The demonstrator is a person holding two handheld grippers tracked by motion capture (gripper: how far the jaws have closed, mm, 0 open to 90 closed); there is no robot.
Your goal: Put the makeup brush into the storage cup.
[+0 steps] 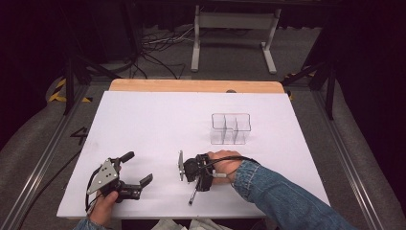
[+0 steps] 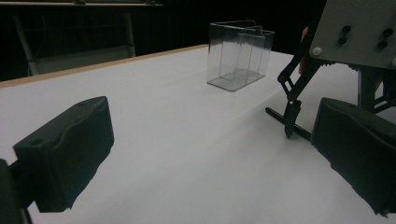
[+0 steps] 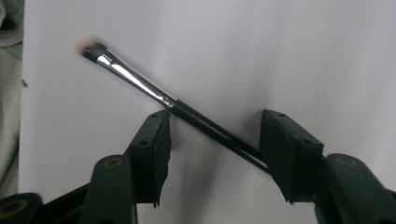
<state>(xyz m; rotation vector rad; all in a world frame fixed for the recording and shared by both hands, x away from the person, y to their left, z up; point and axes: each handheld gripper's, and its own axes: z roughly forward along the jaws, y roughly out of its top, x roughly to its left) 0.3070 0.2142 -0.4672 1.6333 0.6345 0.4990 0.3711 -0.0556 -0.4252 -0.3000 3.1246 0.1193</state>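
While the right gripper is straddling the brush, the pickup step is running.
Its half-parted jaws are not yet clamping the brush at lower centre; left gripper is idling open. Next move probably requires full closure, then transfer toward the organizer.

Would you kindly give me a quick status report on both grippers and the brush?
Left gripper open, idle. Right gripper half closed astride the makeup brush, pads not yet pressing. Brush flat on the table. Clear organizer apart, nothing in the way.

White table carries a clear organizer and brush.
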